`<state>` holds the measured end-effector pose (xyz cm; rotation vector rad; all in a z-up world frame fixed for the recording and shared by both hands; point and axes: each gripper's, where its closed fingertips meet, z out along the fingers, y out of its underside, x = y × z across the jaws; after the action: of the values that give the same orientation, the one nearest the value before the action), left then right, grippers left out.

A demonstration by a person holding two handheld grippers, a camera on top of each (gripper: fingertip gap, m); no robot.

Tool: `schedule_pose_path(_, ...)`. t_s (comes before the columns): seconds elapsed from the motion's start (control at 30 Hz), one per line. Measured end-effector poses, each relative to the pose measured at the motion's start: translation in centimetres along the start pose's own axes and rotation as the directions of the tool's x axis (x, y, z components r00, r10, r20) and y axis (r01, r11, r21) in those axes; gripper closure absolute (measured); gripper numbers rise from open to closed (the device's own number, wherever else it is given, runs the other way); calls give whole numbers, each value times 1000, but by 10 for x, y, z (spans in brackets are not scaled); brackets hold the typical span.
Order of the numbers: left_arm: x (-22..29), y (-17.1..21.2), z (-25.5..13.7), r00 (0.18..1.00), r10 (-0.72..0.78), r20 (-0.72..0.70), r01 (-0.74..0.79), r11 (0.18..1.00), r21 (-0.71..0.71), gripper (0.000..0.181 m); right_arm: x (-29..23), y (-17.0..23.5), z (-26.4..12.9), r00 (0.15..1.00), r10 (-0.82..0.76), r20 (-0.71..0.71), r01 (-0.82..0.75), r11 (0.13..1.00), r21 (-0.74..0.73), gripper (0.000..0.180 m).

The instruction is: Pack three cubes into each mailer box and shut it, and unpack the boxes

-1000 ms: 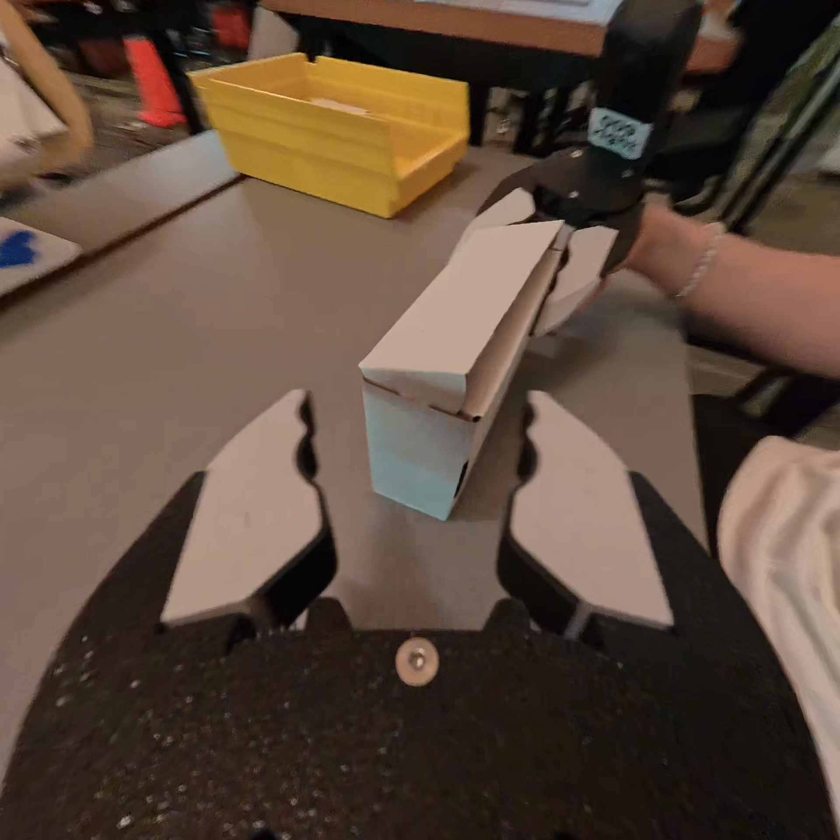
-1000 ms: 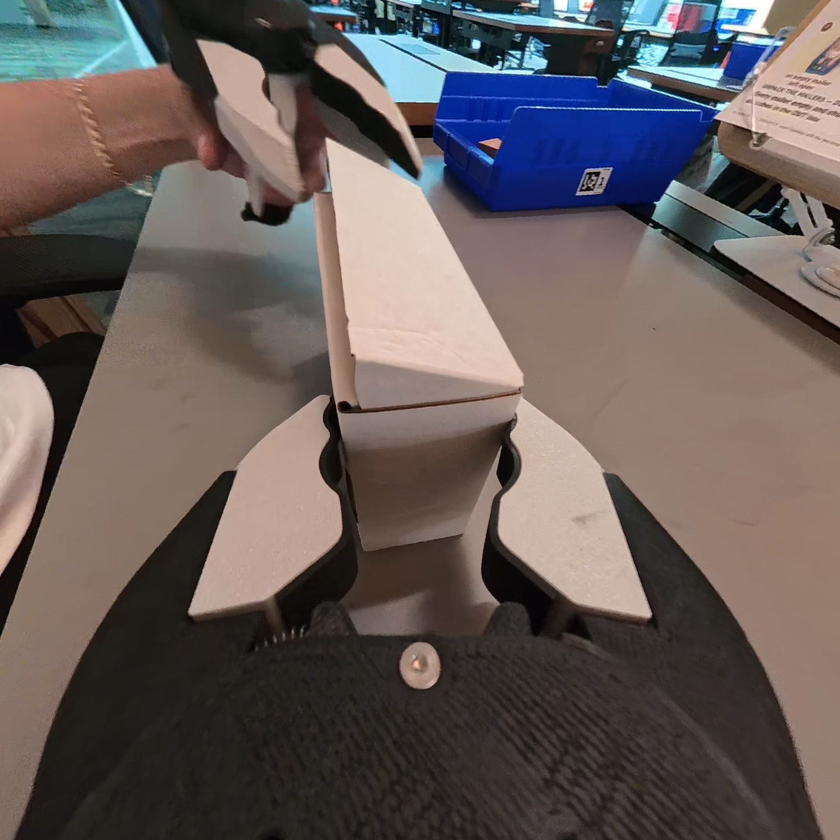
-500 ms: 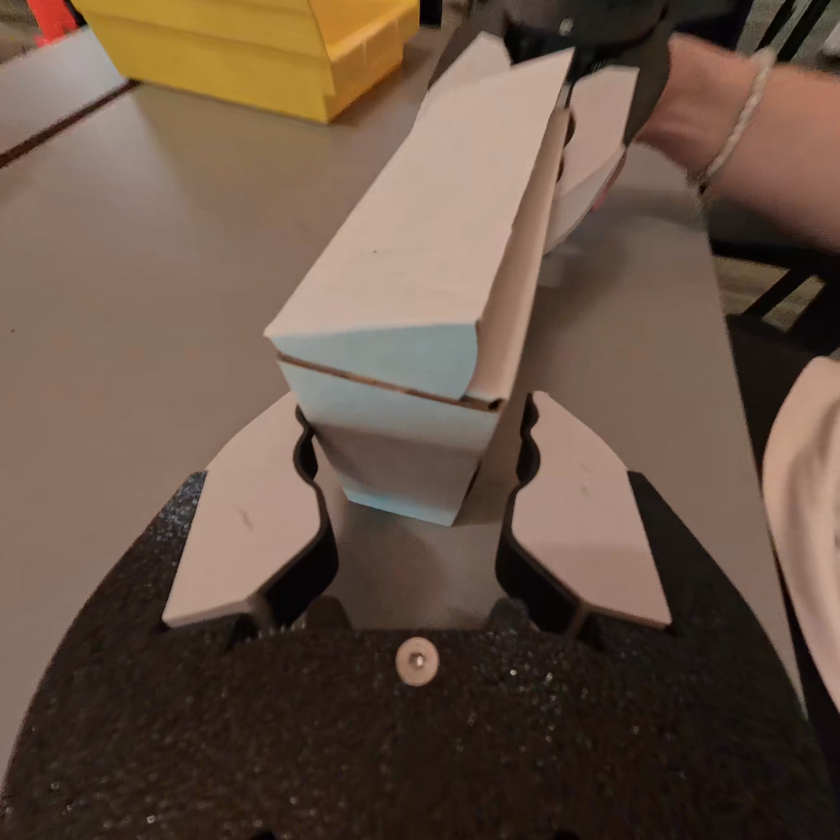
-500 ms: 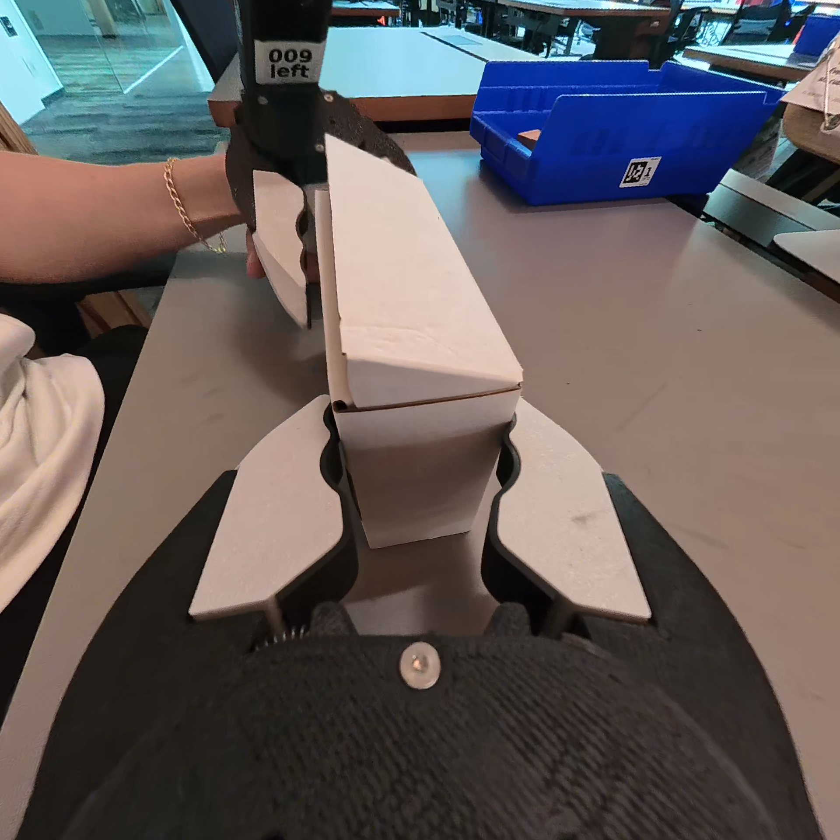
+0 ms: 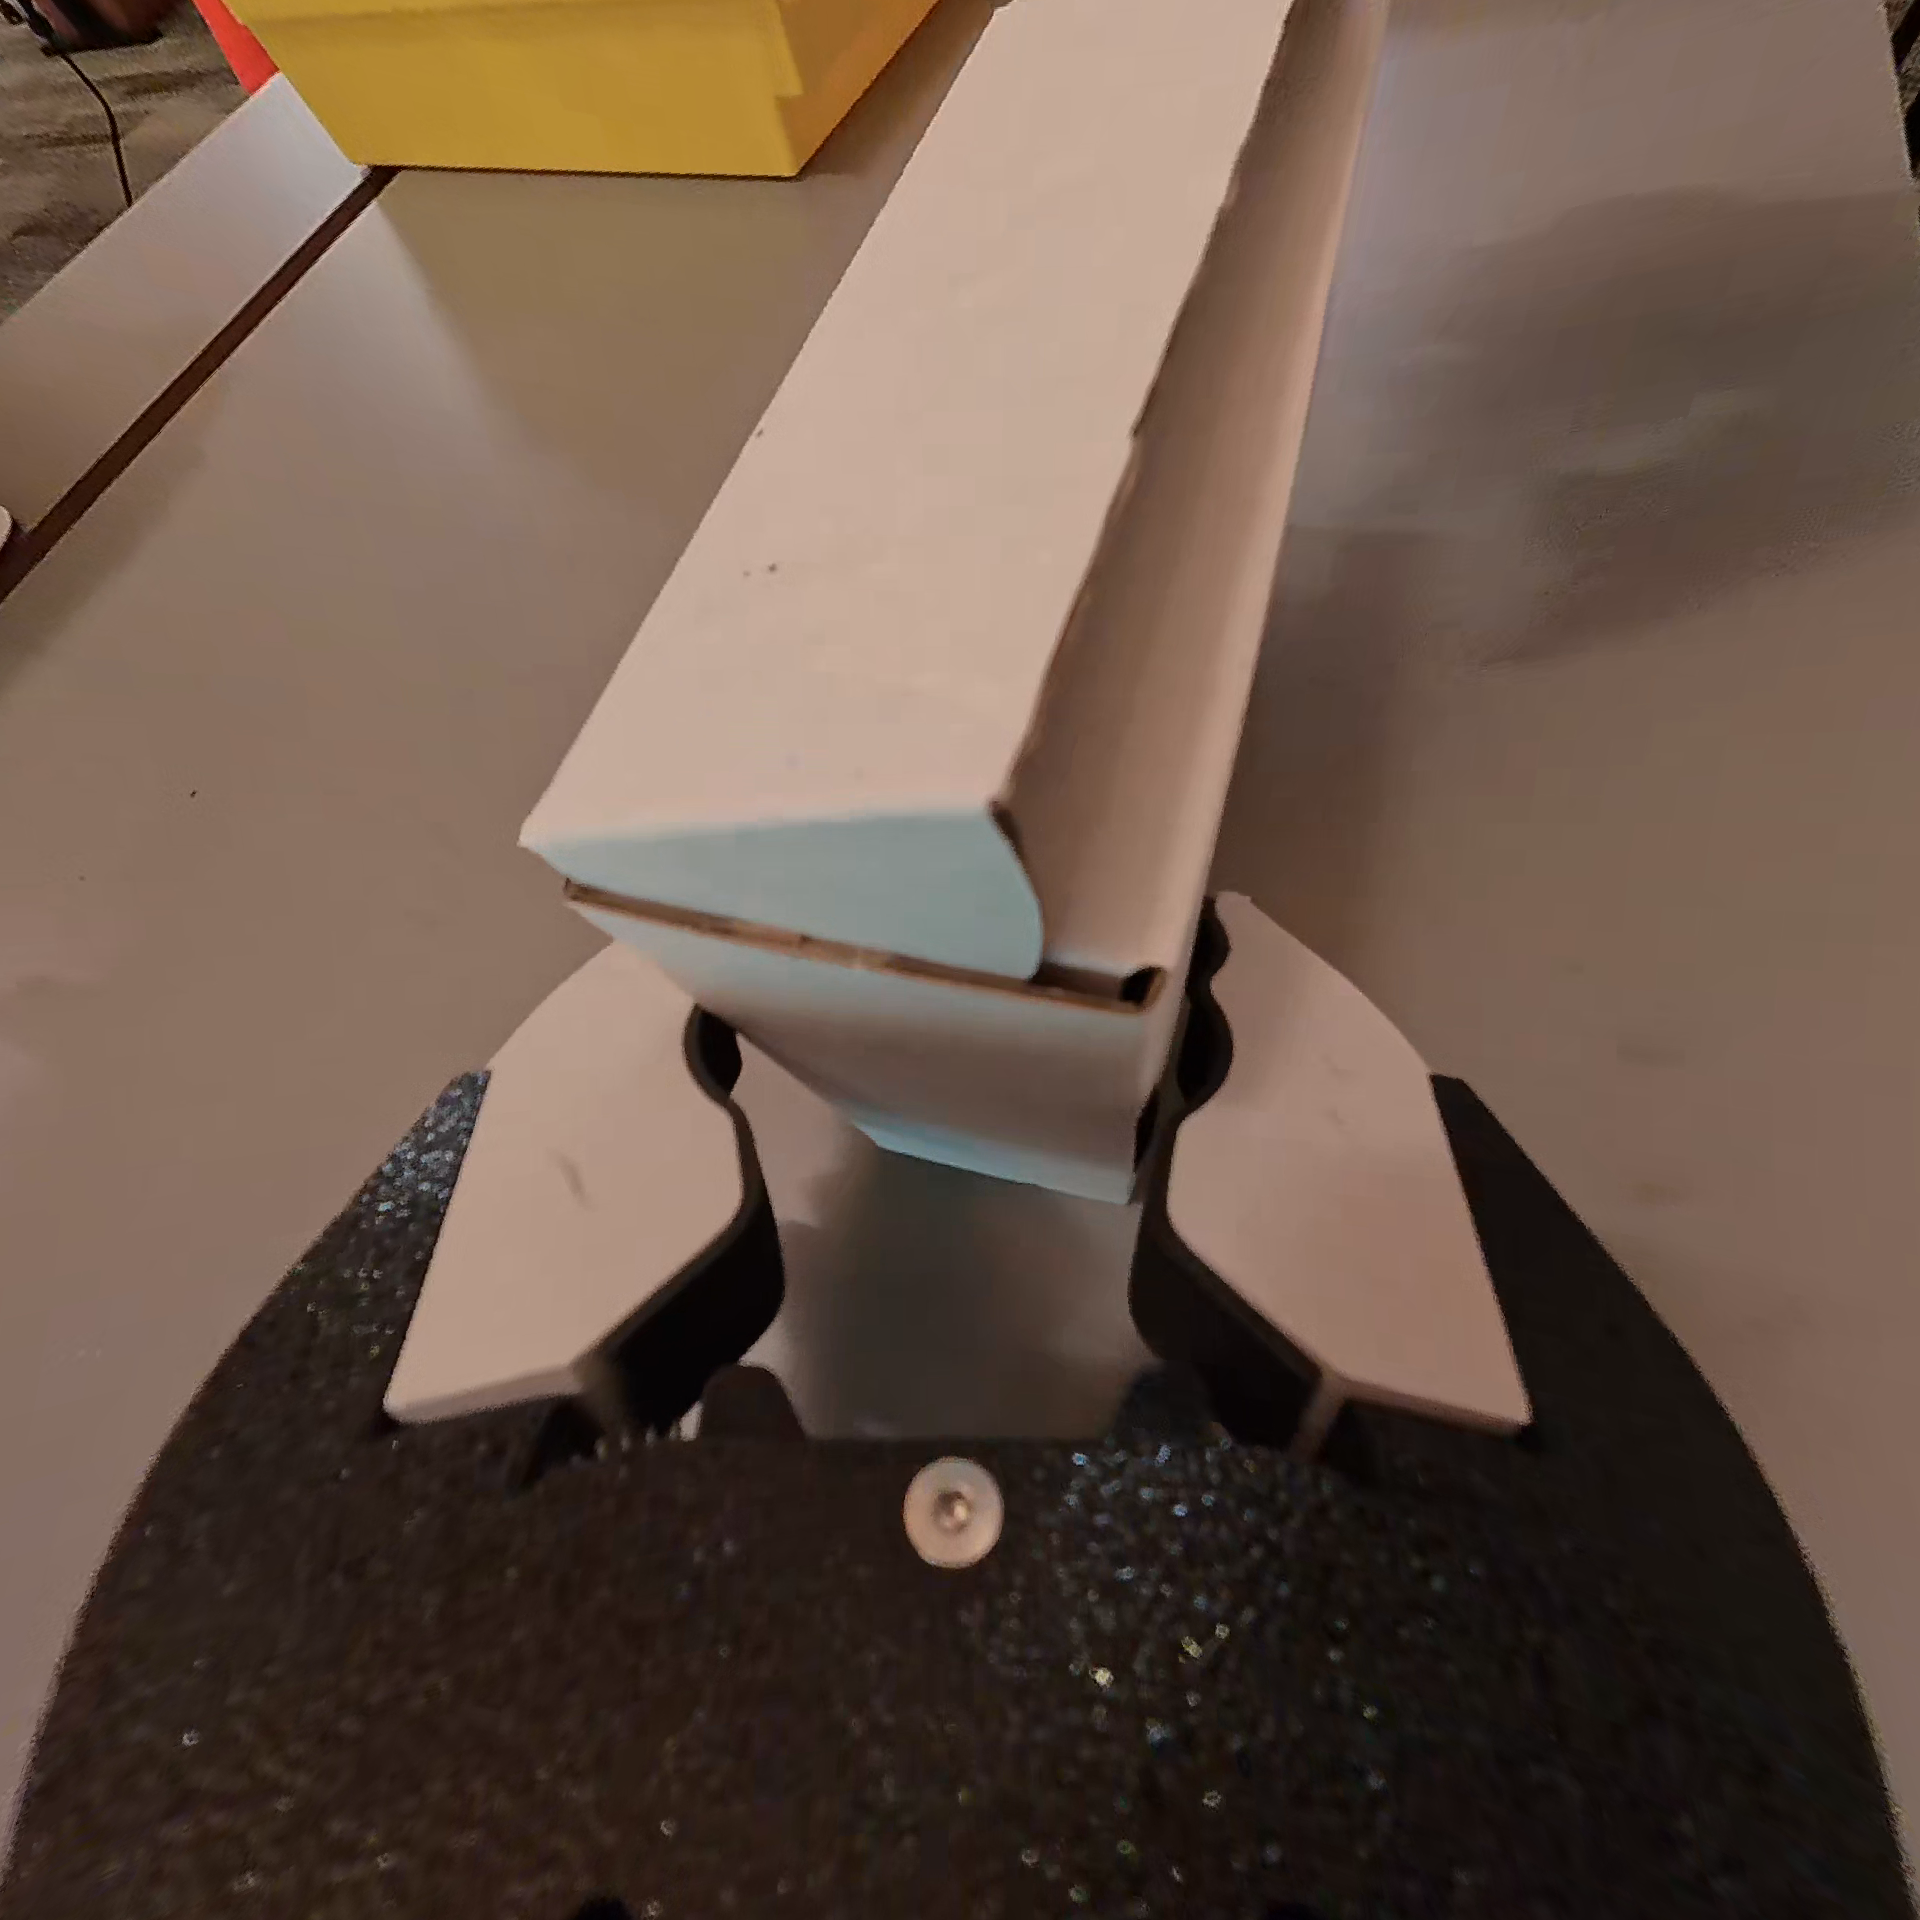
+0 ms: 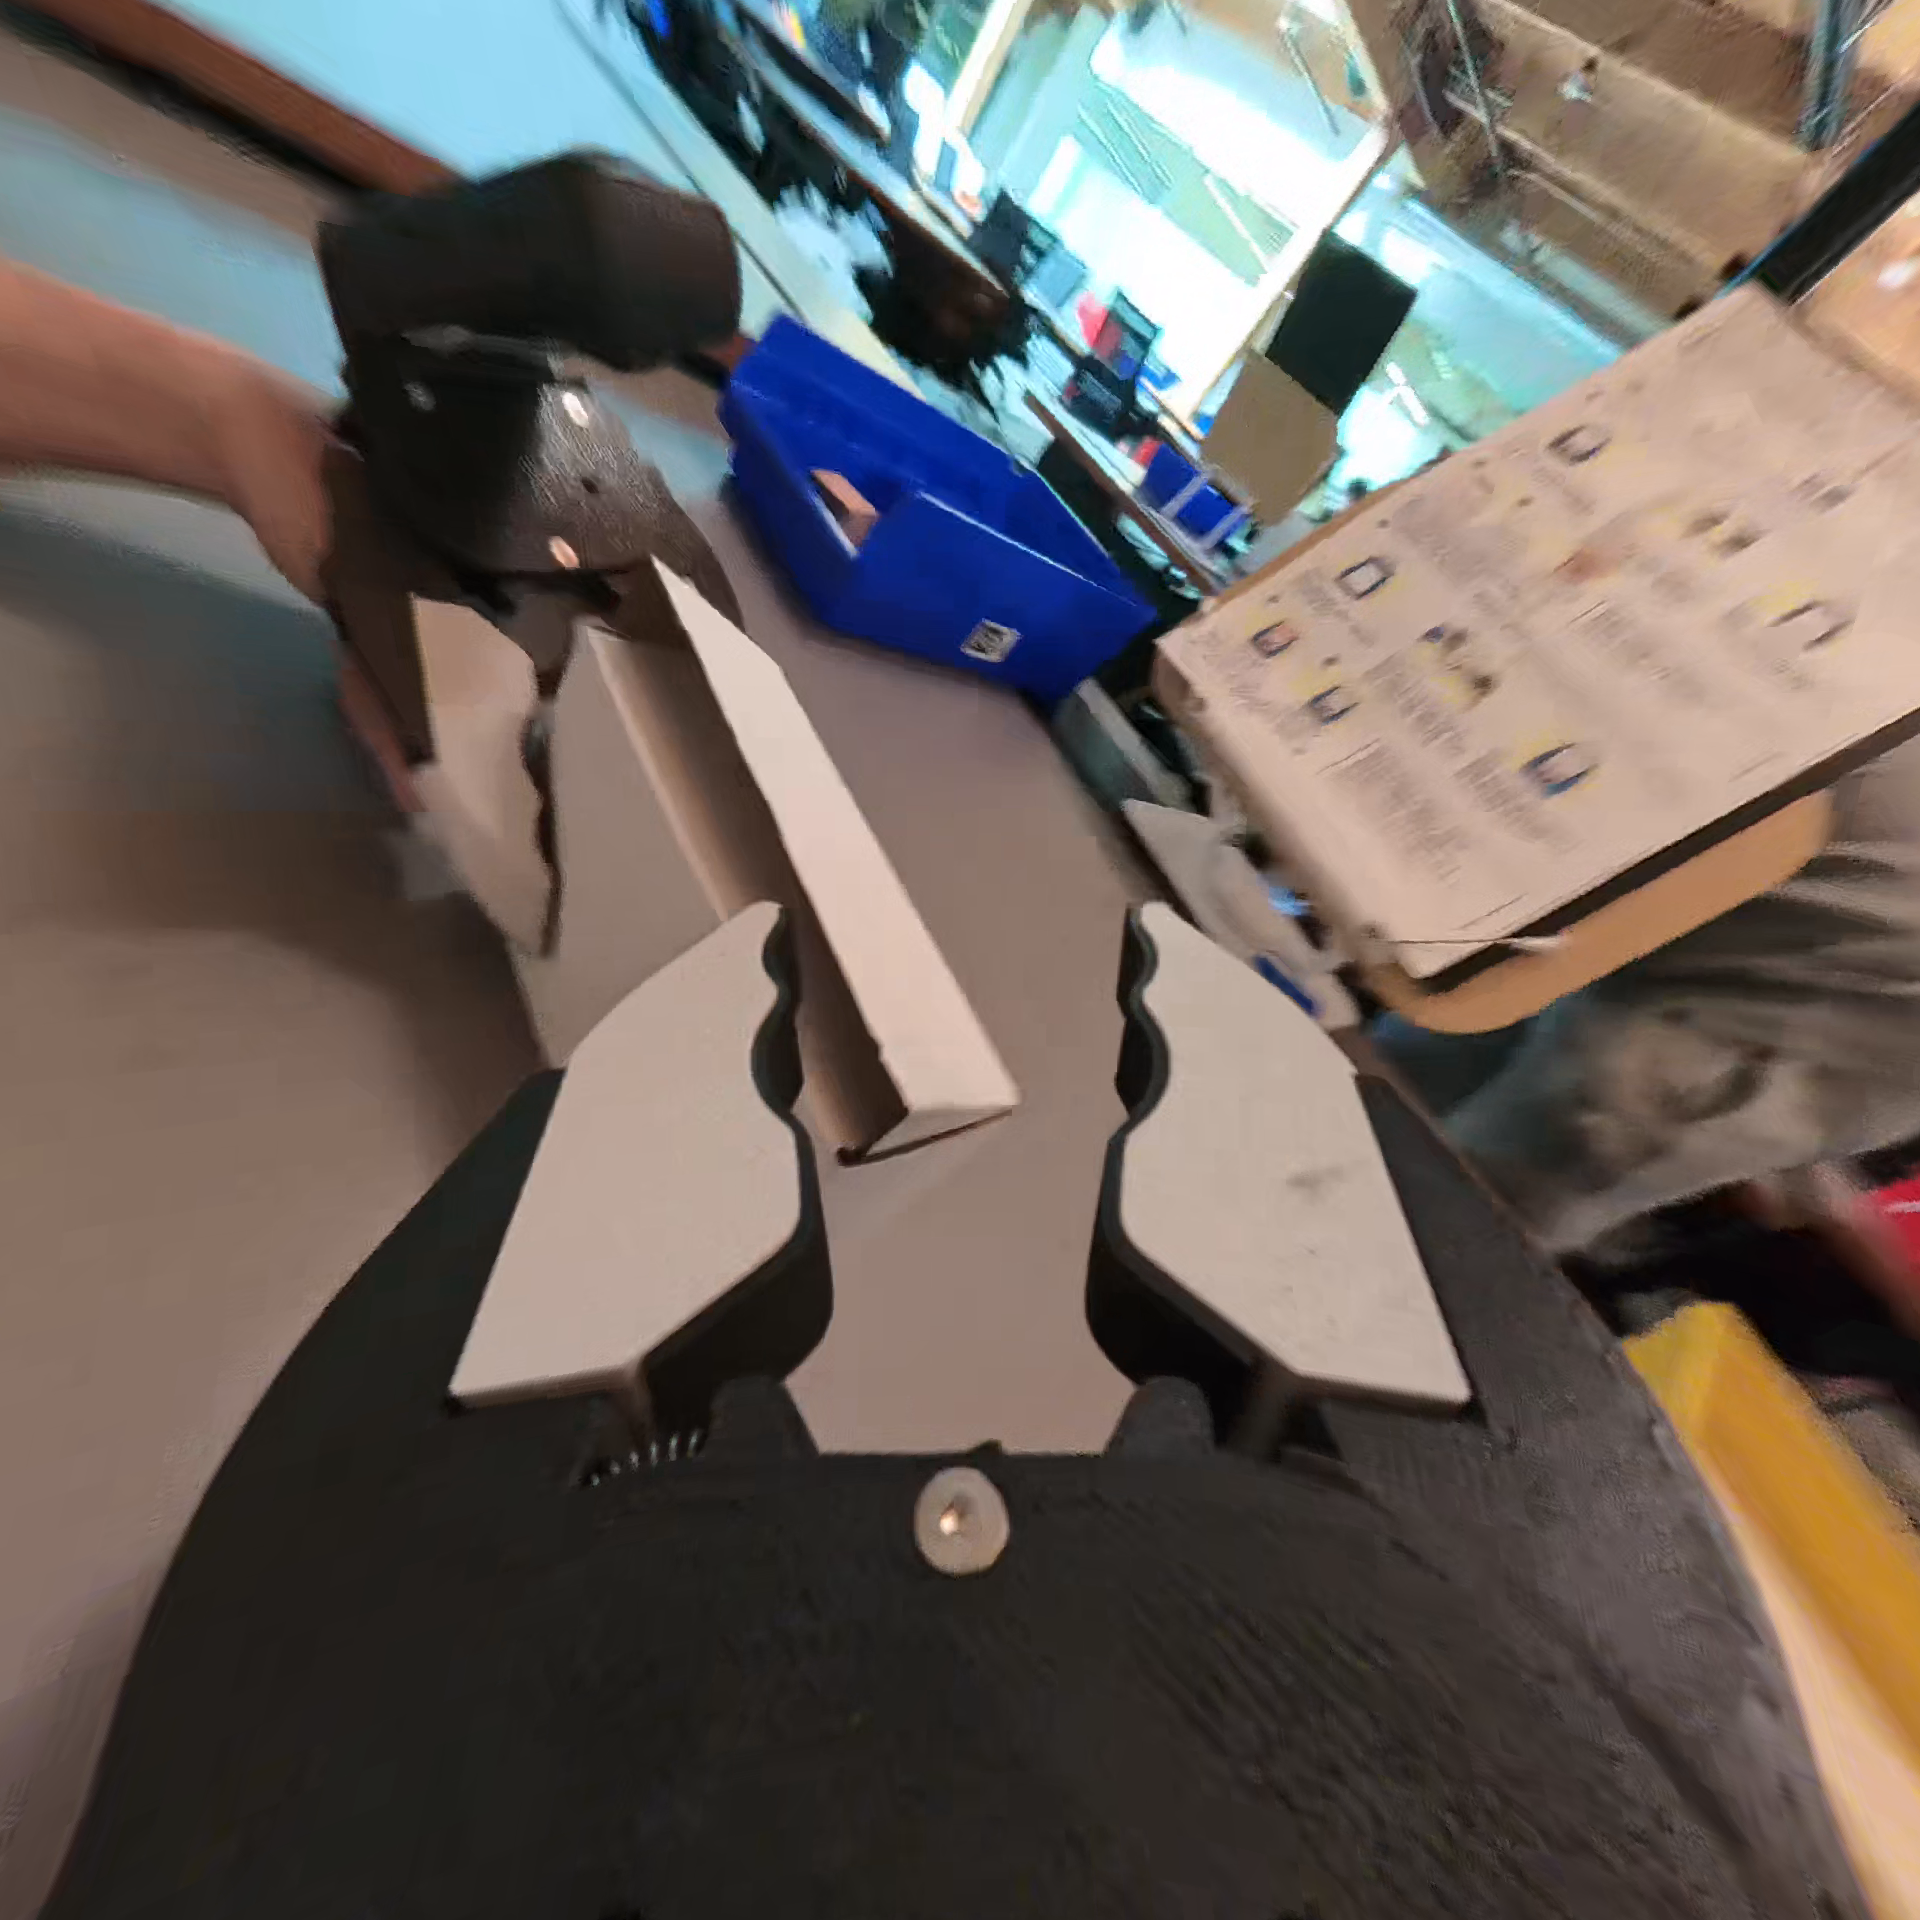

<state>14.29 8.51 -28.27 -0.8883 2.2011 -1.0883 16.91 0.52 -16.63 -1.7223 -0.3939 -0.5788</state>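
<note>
A long white mailer box (image 5: 935, 520), lid shut, lies lengthwise away from me over the grey table (image 5: 312, 727). In the left wrist view my left gripper (image 5: 951, 977) is shut on its near end, with both fingers against its sides. The box sits tilted in the grip. In the blurred, rolled right wrist view the box (image 6: 831, 883) runs from the left gripper's black body (image 6: 520, 312) toward my right gripper (image 6: 956, 935). The right gripper is open. The box end lies in the gap nearer its left finger (image 6: 665, 1143) and is not gripped. No cubes show.
A yellow bin (image 5: 540, 94) stands at the far left of the table, beside a seam to a second table (image 5: 208, 343). A blue bin (image 6: 935, 561) stands beyond the box. A board with a printed sheet (image 6: 1538, 665) is on the right. A forearm (image 6: 135, 416) shows on the left.
My left gripper has moved onto the box's end and closed on it. My right gripper has opened, let go of the other end and rolled sideways. The box now sits tilted.
</note>
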Motion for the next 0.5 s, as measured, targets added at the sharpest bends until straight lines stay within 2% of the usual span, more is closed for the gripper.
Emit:
schedule_pose_path(0.03, 0, 0, 0, 1000, 1, 0, -1, 1000, 0, 98, 1, 1, 2, 996, -93, -12, 92, 994, -60, 120)
schedule_pose_path(0.1, 0, 0, 0, 1000, 2, 5, -2, 1000, 0, 98, -6, 14, 9, 963, -264, 58, 271, 944, -190, 120)
schedule_pose_path(0.17, 0, 0, 0, 1000, 11, 10, -11, 1000, 3, 98, -6, 12, 17, 935, -347, 65, 353, 915, -193, 128)
schedule_pose_path(0.2, 0, -1, 0, 1000, 16, 15, -16, 1000, 5, 98, -8, 10, 20, 925, -371, 80, 379, 906, -188, 138)
schedule_pose_path(0.33, -1, -1, -1, 1000, 20, 21, -20, 1000, 8, 99, -15, 14, 27, 849, -490, 199, 526, 818, -232, 157)
schedule_pose_path(0.4, 0, -1, -1, 999, 28, 25, -28, 1000, 9, 101, -16, 23, 27, 837, -472, 275, 541, 786, -298, 174)
schedule_pose_path(0.5, 0, -1, -1, 999, 38, 29, -39, 999, 13, 101, -15, 20, 26, 894, -326, 307, 420, 849, -320, 173)
